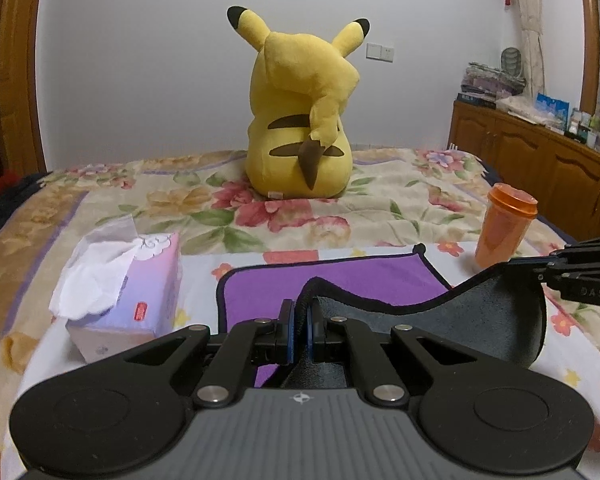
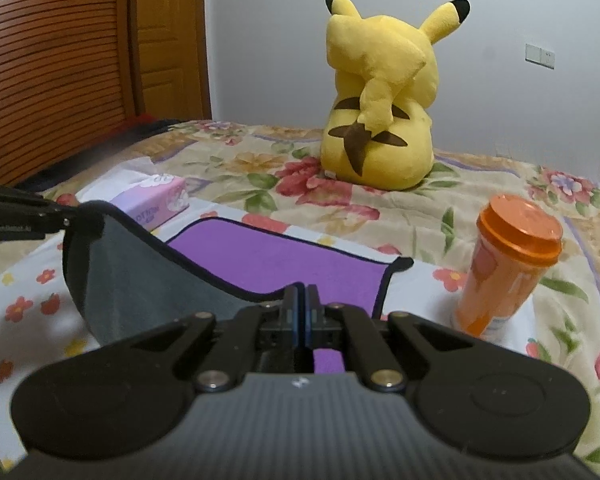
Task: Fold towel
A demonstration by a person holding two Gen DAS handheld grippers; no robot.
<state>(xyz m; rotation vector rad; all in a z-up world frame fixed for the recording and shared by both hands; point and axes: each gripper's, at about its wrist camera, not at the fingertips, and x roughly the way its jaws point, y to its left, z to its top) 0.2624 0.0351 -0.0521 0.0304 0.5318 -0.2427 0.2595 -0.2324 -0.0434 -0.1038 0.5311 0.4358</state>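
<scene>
floral bedspread point(image 1: 228, 216) carries purple towel point(image 1: 332, 280), white wall point(image 1: 140, 60) behind.

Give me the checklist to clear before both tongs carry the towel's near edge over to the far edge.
1. Left tongs shut on the towel edge: ok.
2. Right tongs shut on the edge: ok.
3. Lifted edge hangs between both tongs, grey underside showing: ok.
4. Far half lies flat on the bed: ok.
5. Orange cup off the towel: ok, but close beside it.
6. Tissue box off the towel: ok.
</scene>
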